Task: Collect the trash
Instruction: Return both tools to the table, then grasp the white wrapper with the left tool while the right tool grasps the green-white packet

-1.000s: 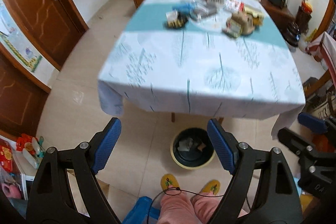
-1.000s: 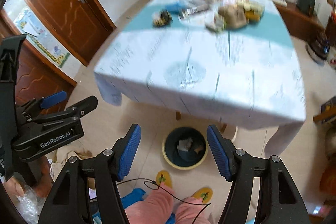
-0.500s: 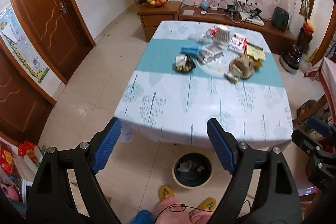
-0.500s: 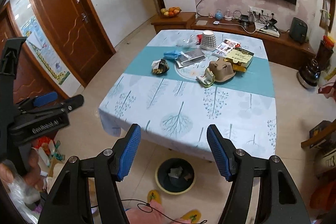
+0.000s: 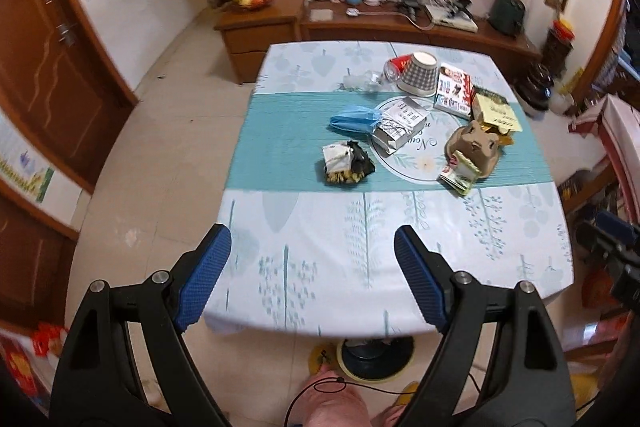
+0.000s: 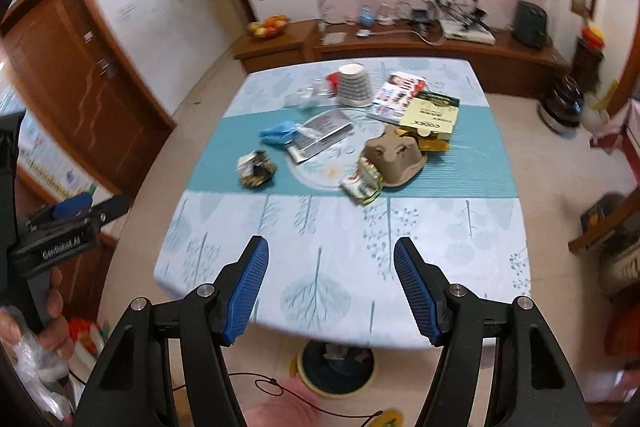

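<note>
Trash lies in a cluster on the teal band across the far half of the table (image 5: 304, 259), well apart from both tongs: a brown egg carton (image 5: 476, 147), a checked paper cup (image 5: 418, 73) upside down near the far edge, a blue crumpled mask (image 5: 352, 119) and a black-and-white wrapper wad (image 5: 346, 163). Under the near table edge a dark bin (image 5: 374, 355) with a yellow rim holds a few scraps. Left tongs (image 5: 312, 279) and right tongs (image 6: 330, 291) both hover spread and empty over the bare near part of the tablecloth.
</note>
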{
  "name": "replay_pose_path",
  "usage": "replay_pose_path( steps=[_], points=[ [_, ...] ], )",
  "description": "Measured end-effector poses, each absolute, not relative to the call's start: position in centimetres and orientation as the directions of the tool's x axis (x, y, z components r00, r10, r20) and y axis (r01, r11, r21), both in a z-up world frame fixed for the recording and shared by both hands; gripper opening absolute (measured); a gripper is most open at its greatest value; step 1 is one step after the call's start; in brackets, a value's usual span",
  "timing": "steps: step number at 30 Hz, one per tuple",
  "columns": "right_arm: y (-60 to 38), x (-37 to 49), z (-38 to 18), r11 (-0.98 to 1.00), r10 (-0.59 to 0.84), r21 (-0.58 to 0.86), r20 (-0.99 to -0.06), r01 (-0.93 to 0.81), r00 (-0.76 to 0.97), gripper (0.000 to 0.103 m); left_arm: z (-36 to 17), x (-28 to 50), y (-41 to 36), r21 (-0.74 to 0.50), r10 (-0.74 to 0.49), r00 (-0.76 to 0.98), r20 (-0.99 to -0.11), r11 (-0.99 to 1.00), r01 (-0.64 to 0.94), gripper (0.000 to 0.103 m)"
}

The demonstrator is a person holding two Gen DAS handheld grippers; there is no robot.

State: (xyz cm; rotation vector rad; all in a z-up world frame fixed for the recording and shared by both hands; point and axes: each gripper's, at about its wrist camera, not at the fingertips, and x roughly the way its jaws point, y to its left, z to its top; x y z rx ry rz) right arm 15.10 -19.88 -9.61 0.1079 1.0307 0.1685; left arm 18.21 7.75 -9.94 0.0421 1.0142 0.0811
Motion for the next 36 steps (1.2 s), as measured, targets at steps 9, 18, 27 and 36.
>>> replay_pose_path(
  steps=[9, 18, 27, 36],
  points=[
    [-19.5, 24.8, -19.9, 0.986, 0.109, 0.156, -0.887, 0.067, 0.449, 0.066, -20.0, 30.9, 9.0, 0.032, -0.012, 0.435, -0.9, 0.995, 0.094, 0.082],
    [-20.7, 31.2, -28.7, 0.979, 0.065, 0.141, -0.9, 0.148, 0.431, 0.066, -27.7, 36.7, 7.6, -0.006, -0.051, 0.367, -0.929, 0.993, 0.122, 0.081],
    [-21.5, 33.7, -33.5, 0.965, 0.066, 0.163, -0.908, 0.205, 0.413, 0.058, -31.8, 39.1, 7.5, -0.042, -0.071, 0.319, -0.945, 0.994, 0.097, 0.08],
    [-19.2, 34.6, -34.7, 0.979, 0.065, 0.143, -0.896, 0.145, 0.439, 0.045, -32.9, 40.1, 8.1, -0.062, -0.079, 0.321, -0.944, 0.996, 0.06, 0.079]
  ],
)
